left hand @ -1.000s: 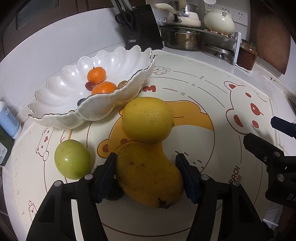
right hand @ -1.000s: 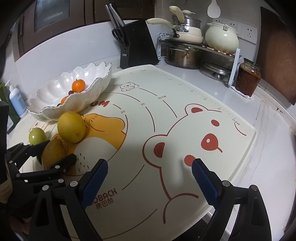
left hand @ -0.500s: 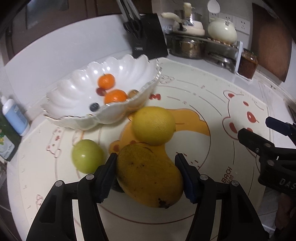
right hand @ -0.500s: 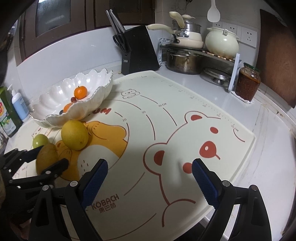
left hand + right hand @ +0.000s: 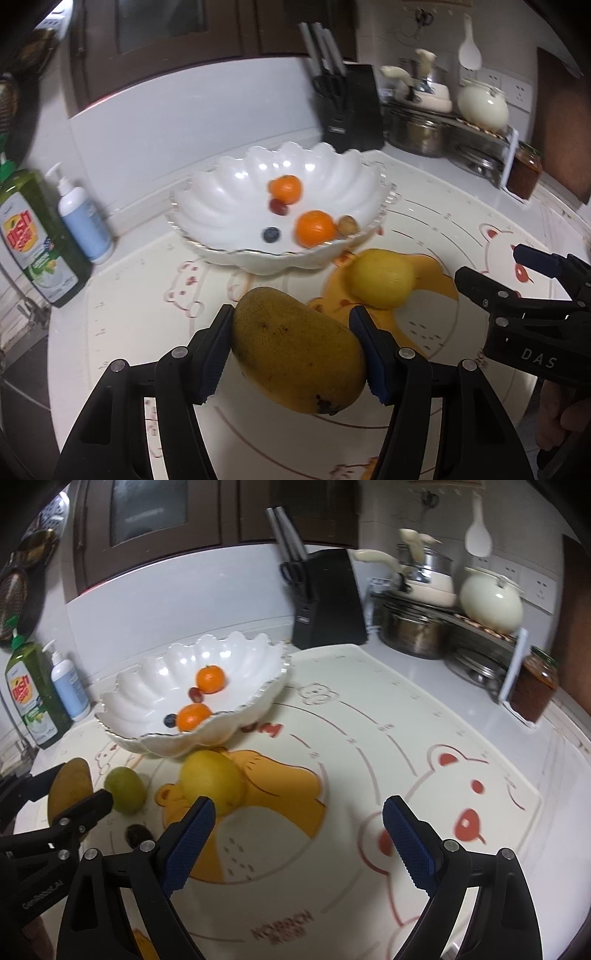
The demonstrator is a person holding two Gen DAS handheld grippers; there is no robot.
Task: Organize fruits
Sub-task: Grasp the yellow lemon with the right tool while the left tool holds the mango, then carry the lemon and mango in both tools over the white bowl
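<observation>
Yellow mango (image 5: pixel 295 350) crosswise in left tool (image 5: pixel 291 350), stem end lower right

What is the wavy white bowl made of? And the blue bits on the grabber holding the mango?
The bowl looks like glazed ceramic or porcelain: glossy white with bright light spots and a thin metallic-looking rim, though glossy plastic is possible. The blue pads on the left gripper look like matte rubber or soft plastic: dull, with a fine ridged texture, pressed against the mango.

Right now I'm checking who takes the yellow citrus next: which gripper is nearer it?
Right. The right gripper hangs open just in front of the yellow citrus; the left gripper, gripping the mango, is farther off.
</observation>
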